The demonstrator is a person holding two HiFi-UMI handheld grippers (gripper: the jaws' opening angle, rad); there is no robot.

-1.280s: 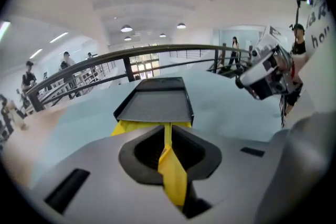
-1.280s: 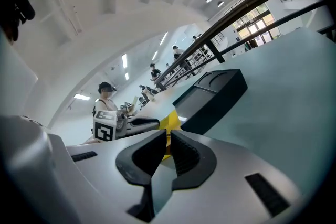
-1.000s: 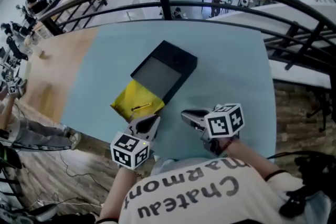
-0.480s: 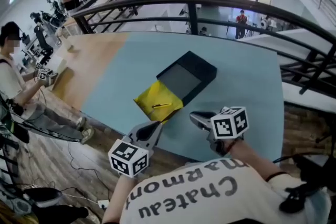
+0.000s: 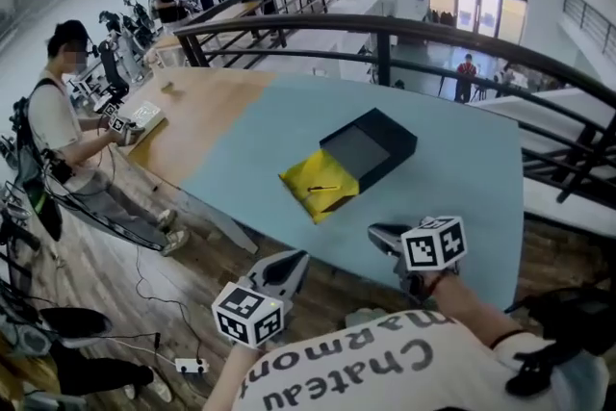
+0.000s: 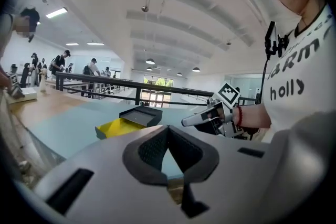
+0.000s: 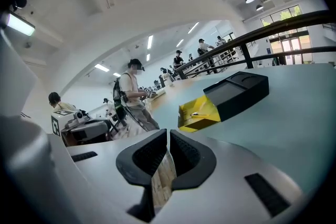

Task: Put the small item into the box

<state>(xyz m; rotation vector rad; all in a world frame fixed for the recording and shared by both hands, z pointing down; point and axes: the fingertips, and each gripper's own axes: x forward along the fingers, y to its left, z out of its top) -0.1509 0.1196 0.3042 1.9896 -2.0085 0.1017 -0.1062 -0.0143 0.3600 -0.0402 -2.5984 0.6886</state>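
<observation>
A black box with a grey inside lies on the light blue table, and a yellow tray juts from its near end. A small thin dark item rests on the yellow tray. Both grippers hang well short of the box at the table's near edge. My left gripper is shut and empty, out over the floor. My right gripper is shut and empty just above the table edge. The left gripper view shows its shut jaws, the box and the right gripper. In the right gripper view the yellow tray lies ahead.
A black metal railing curves behind the table. A wooden tabletop adjoins the blue one at the left. A person stands at the left with equipment. Cables and a power strip lie on the wooden floor below.
Both grippers have drawn back from the box toward the person; the left one has left the tabletop. The head view has lifted, so more of the room shows. The box and item have not moved.
</observation>
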